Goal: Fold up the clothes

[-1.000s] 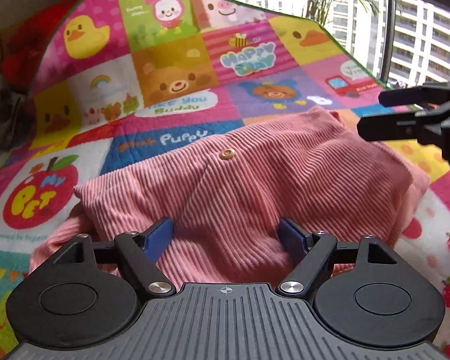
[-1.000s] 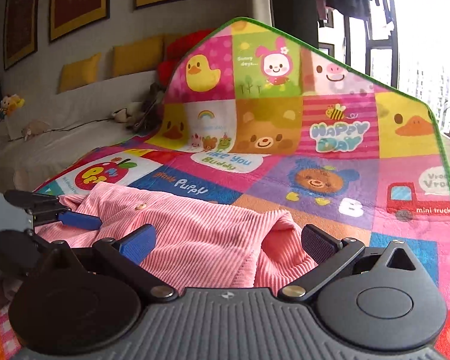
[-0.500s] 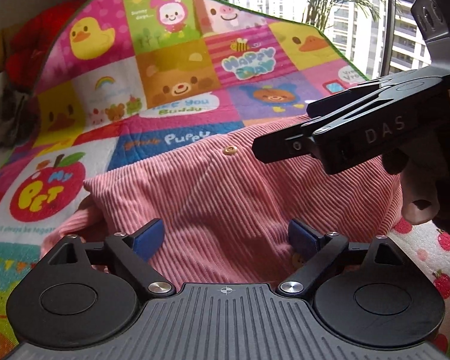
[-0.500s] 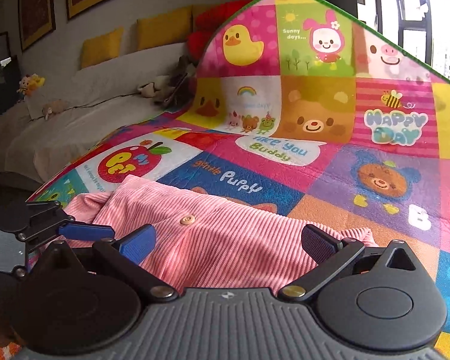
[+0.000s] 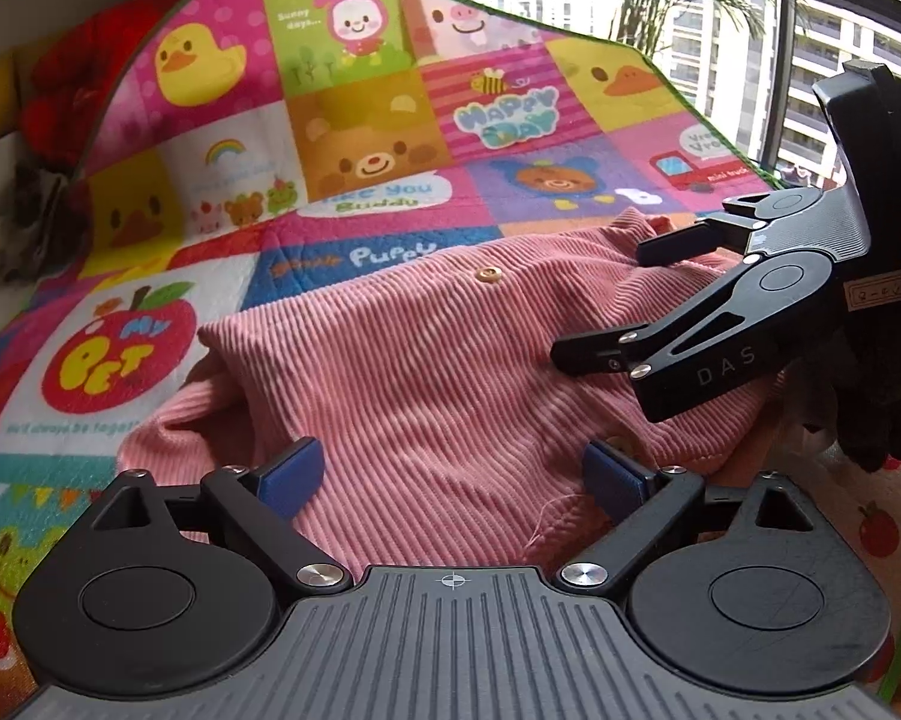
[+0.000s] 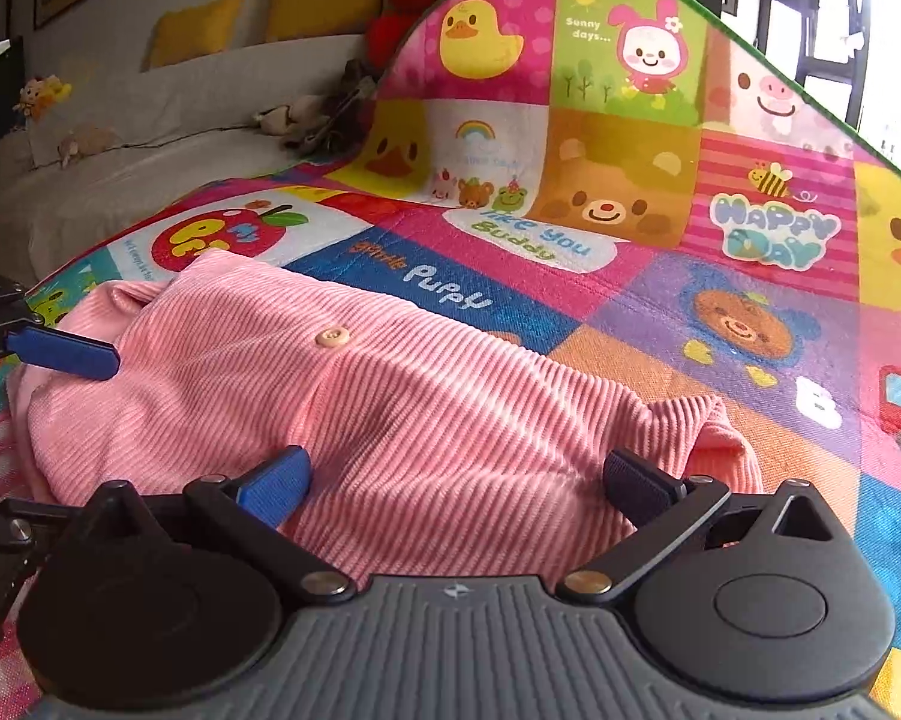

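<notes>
Lying bunched at the centre of a cartoon-print play mat (image 5: 384, 192), a pink corduroy garment (image 5: 426, 384) sits between both tools. The left gripper (image 5: 450, 474), jaws just widening, stands spread and empty; the right gripper (image 6: 456, 480), at three o'clock, also gapes over the cloth.

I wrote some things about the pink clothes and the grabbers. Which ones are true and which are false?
1. The pink garment lies on a colourful cartoon mat. True.
2. The left gripper is squeezing the garment tight. False: its jaws stand wide apart and have just been opening, with the cloth lying loose between them.
3. A button shows on the garment. True.
4. The garment is blue. False: it is pink ribbed cloth.
5. The right gripper is open. True.
</notes>
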